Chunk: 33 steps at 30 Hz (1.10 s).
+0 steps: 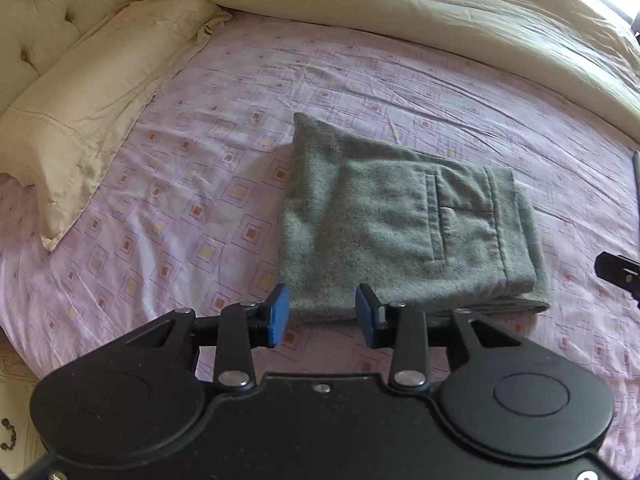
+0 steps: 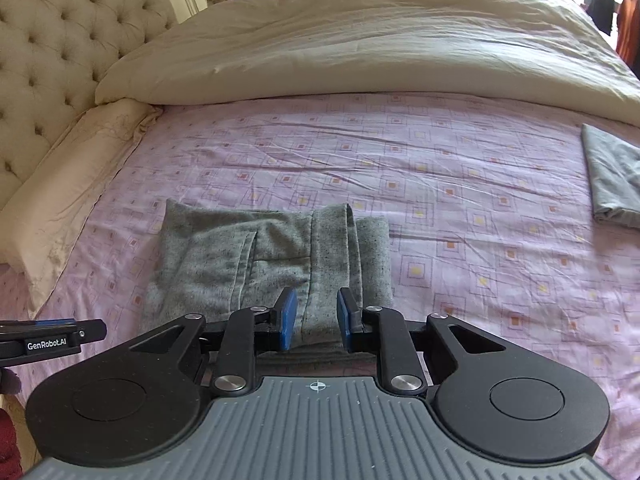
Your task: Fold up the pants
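Grey fleece pants (image 1: 400, 224) lie folded into a compact rectangle on the purple patterned bed sheet (image 1: 200, 184), back pocket facing up. They also show in the right wrist view (image 2: 264, 264). My left gripper (image 1: 322, 314) is open with blue pads, hovering at the near left edge of the folded pants and holding nothing. My right gripper (image 2: 317, 318) is open, its pads astride the near edge by the waistband, not closed on the cloth. The right gripper's tip shows at the right edge of the left wrist view (image 1: 618, 274); the left gripper's body shows at the left in the right wrist view (image 2: 52, 342).
A cream pillow (image 1: 92, 116) lies at the left against a tufted headboard (image 2: 60, 60). A cream duvet (image 2: 360, 48) is bunched across the far side. Another folded grey garment (image 2: 612, 180) lies at the right on the sheet.
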Available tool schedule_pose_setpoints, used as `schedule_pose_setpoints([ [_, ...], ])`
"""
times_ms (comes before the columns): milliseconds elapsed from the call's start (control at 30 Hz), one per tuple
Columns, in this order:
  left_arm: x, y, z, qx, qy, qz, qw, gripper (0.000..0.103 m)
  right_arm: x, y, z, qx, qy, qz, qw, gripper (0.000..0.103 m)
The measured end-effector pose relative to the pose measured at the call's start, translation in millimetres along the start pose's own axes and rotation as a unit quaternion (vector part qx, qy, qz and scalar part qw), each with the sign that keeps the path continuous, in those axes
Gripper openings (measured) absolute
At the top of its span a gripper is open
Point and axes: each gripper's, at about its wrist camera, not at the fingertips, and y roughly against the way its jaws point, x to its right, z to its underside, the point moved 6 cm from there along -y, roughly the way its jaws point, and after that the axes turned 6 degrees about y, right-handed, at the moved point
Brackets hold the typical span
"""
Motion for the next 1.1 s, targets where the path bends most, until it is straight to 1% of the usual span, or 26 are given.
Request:
schedule_pose_setpoints([
  [167,13.4,27.8,18.6,0.024,0.004,-0.004,0.9997,0.048,-5.0,27.3,12.9,0.011,0.005,-0.009,1.000,0.022],
  [233,17.3,38.6,25.6,0.033,0.006,0.003,0.9994,0.055,-5.8,36.0,17.9,0.013,0.004,-0.013,1.000,0.022],
  [367,25.3,57.0,38.1,0.049,-0.010,0.002,0.9987,0.061,-7.4,50.6,26.0,0.021,0.008,-0.017,1.000,0.022],
  [433,27.9,63.6,43.8,0.051,-0.013,0.000,0.9986,0.068,-8.4,56.5,28.9,0.025,0.010,-0.018,0.999,0.022],
  [667,31.4,76.0,60.1,0.040,-0.010,0.008,0.9991,0.068,-13.3,73.4,35.2,0.039,0.019,-0.024,0.999,0.022],
  [867,34.3,82.6,67.8,0.046,-0.016,0.003,0.9988,0.068,-17.0,81.5,36.2,0.050,0.025,-0.027,0.998,0.022],
  [1100,37.3,87.3,66.5,0.055,-0.013,0.000,0.9984,0.068,-15.4,86.5,35.9,0.057,0.026,-0.027,0.998,0.022],
])
